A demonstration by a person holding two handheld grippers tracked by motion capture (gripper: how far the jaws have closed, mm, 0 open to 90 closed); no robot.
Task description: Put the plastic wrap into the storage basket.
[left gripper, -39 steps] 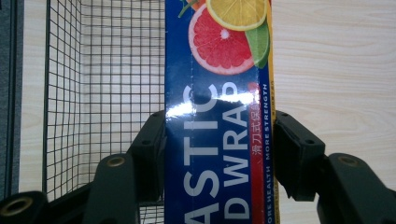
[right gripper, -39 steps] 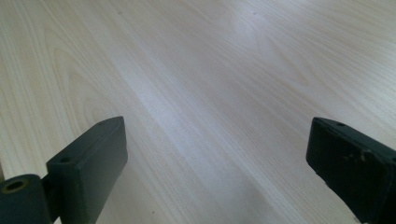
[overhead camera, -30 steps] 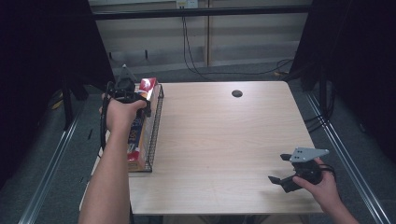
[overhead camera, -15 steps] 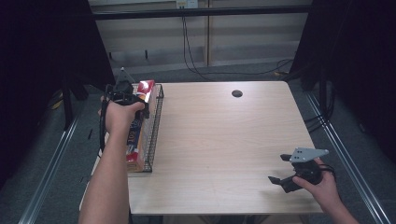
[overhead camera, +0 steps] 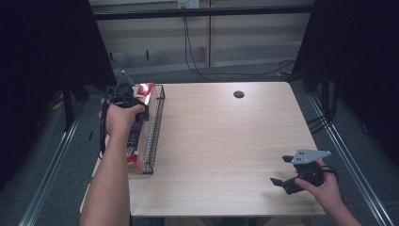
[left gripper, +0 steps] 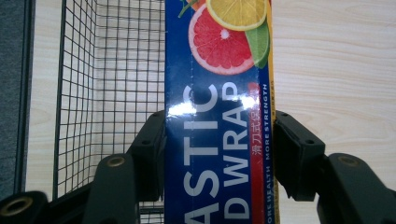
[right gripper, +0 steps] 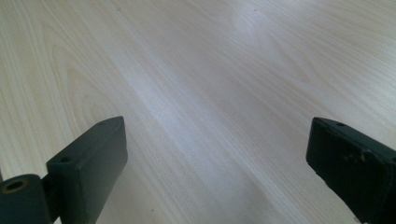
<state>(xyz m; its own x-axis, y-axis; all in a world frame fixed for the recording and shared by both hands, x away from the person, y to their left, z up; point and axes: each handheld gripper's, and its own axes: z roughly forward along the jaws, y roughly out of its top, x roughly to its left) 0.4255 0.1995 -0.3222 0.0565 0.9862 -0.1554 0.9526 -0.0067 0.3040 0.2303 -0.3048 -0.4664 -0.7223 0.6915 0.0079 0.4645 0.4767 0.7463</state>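
Observation:
A long blue plastic wrap box (left gripper: 217,116) with citrus pictures lies lengthwise over a black wire basket (overhead camera: 155,127) at the table's left edge. My left gripper (left gripper: 218,140) is shut on this box, one jaw on each long side. In the high view the left gripper (overhead camera: 126,96) sits at the far end of the box (overhead camera: 136,141). My right gripper (overhead camera: 282,172) hovers near the table's front right corner, jaws wide open with nothing between them; in the right gripper view (right gripper: 217,158) bare wood lies under it.
A light wooden table (overhead camera: 226,141) has a small dark round hole cover (overhead camera: 238,94) near its back edge. Dark curtains stand at both sides, and cables hang behind the table. The basket's wire mesh (left gripper: 112,79) shows the tabletop through it.
The left hand with the box has shifted slightly toward the left, over the basket. The right gripper has stayed in place.

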